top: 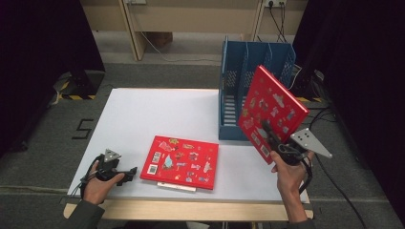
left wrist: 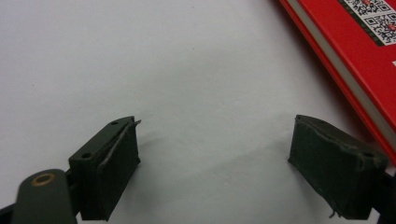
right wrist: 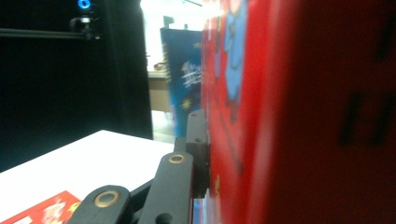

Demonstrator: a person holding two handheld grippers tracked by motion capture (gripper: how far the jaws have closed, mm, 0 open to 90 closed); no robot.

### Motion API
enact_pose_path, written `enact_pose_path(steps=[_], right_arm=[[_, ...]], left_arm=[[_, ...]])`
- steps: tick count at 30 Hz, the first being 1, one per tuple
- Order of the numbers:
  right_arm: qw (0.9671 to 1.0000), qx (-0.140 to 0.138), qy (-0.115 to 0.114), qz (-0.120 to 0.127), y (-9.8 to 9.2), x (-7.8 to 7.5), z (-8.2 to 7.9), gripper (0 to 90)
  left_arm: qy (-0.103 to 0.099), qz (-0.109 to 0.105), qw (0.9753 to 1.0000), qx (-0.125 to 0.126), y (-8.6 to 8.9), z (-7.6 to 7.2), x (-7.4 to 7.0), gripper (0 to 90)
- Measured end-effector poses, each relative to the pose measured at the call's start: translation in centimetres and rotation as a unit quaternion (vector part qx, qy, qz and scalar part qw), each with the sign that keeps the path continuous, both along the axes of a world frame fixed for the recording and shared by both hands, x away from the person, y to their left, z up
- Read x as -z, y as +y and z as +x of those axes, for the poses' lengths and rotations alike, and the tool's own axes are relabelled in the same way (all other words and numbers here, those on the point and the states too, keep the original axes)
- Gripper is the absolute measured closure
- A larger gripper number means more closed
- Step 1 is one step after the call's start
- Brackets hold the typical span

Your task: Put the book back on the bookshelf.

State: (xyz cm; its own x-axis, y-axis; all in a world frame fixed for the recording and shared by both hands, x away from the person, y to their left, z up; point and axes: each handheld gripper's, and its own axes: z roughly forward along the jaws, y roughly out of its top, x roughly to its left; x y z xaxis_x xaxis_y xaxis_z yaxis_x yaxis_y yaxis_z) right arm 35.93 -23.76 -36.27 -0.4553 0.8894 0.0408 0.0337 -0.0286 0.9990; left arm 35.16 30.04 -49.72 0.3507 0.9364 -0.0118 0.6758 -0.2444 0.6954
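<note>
now red book tilted up, pinched in right hand-held gripper beside blue rack

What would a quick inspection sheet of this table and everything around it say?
Surface: white table, bare apart from the job's things.
Job's things: one red book lies flat near the front edge; a second red book is held up tilted in front of the blue file rack at the table's far right.
Clutter: nothing seen.
Grippers: left claw open, resting low over the table beside the flat book; right claw shut on the raised book.
Cables: black cable trails from the right claw; more leads run behind the rack.
Surroundings: grey carpet, dark curtains, wooden frame at the back.
</note>
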Motion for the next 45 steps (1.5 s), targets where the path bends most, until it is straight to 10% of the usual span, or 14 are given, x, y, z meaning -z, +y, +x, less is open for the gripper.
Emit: enact_pose_path(steps=[19, 45], right_arm=[[0.9975, 0.069, 0.012, -0.011, 0.4, -1.9, 8.1, 79.3], [0.9877, 0.144, 0.059, -0.017, 4.0, 0.2, 17.8, 79.2]], left_arm=[[-0.002, 0.000, 1.0000, -0.001, 0.0, 0.0, 0.0, 14.2], [-0.006, 0.007, 1.0000, -0.001, -0.1, -0.1, 0.0, 14.7]])
